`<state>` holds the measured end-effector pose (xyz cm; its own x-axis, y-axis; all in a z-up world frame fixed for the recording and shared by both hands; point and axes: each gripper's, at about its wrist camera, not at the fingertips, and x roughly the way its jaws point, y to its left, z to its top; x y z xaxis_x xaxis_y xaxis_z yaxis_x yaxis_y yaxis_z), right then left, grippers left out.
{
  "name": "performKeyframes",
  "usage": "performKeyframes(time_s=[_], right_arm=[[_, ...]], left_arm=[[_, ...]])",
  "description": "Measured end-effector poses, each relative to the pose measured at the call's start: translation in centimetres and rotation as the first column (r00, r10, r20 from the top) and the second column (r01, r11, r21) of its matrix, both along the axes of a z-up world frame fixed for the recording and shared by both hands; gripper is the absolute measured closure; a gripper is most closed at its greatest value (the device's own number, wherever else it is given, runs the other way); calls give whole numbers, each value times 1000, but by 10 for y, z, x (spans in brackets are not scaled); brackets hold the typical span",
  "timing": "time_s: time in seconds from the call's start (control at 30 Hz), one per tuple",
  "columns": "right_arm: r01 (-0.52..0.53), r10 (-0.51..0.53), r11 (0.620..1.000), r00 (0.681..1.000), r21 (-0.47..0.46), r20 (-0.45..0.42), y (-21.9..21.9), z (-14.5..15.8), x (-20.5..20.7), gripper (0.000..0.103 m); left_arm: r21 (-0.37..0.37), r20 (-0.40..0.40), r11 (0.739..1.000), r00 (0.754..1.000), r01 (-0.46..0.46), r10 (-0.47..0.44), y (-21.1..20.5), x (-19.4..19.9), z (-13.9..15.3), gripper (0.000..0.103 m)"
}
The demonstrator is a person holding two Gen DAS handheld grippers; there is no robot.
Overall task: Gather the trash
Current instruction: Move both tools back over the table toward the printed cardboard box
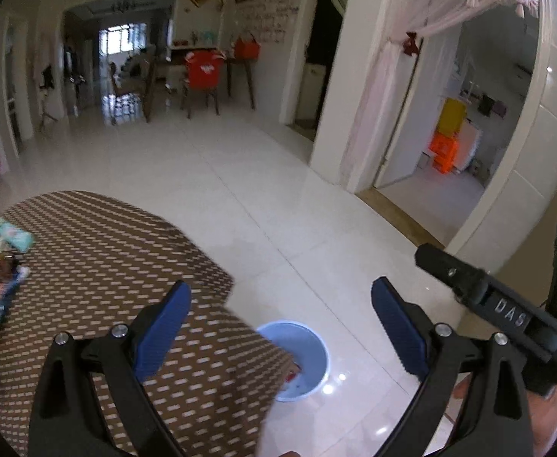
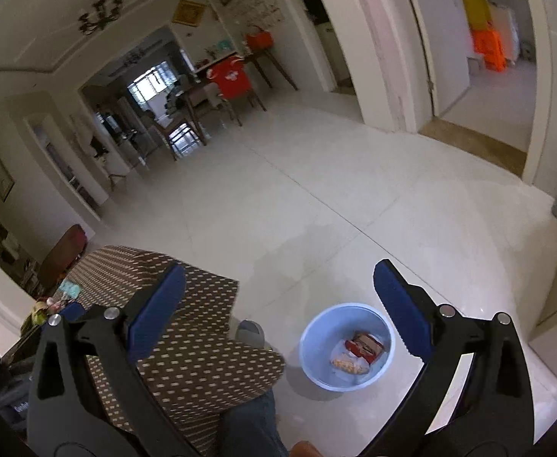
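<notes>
Right wrist view: right claw (image 2: 278, 312) gapes empty above the pale blue bin (image 2: 348, 346), lower center, holding wrappers (image 2: 358, 354); left claw (image 1: 281, 327) spread too; more trash (image 1: 0, 266) waits on the counter (image 1: 107, 266).

Colours and patterns near the table

Brown tablecloth (image 2: 202, 358) with rows of white dashes; pale blue bucket (image 2: 318, 371); red and yellow wrappers (image 2: 358, 354); glossy white floor tiles (image 1: 278, 198); blue pads (image 2: 396, 304).

Both wrist views look steeply down from high above, sharing the patterned table (image 1: 99, 266) and blue bin (image 2: 316, 346).
</notes>
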<state>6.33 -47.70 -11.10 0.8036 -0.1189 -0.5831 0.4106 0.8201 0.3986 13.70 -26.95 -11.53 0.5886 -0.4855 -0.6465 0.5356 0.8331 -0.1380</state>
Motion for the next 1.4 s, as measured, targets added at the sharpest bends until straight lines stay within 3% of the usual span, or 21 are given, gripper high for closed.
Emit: performKeyframes(time_s=[0.23,0.4,0.67,0.9,1.0,1.1,1.2,1.27,1.4], right_arm=[[-134,136,990,990,-45,45,66,30,19,6],[-289,292,956,955,-57,53,131,37,47,6],[-495,496,865,868,-77,-4,235,21,91,6],[-575,571,815,818,-69,-68,290,-1,123,6],[-591,586,804,807,-66,-78,300,-4,129,6],[-597,592,800,801,-56,-87,302,-9,136,6],[-598,593,800,800,-46,-91,304,-13,142,6],[-601,596,798,798,-41,-90,303,-14,144,6],[-604,599,796,795,-31,-93,300,-17,149,6]], left_arm=[[-12,75,992,989,-125,125,76,-12,24,9],[-35,102,971,966,-236,238,140,-16,32,9],[-18,135,895,886,-445,443,248,-38,21,9],[-9,24,825,824,-565,565,321,-11,-14,9],[13,-27,800,799,-600,600,337,8,-28,9],[-1,-77,810,808,-586,585,341,23,-33,9],[25,-62,818,816,-575,575,329,32,-30,8],[56,-55,804,802,-592,595,325,43,-30,8],[37,-134,792,782,-609,608,321,61,-38,8]])
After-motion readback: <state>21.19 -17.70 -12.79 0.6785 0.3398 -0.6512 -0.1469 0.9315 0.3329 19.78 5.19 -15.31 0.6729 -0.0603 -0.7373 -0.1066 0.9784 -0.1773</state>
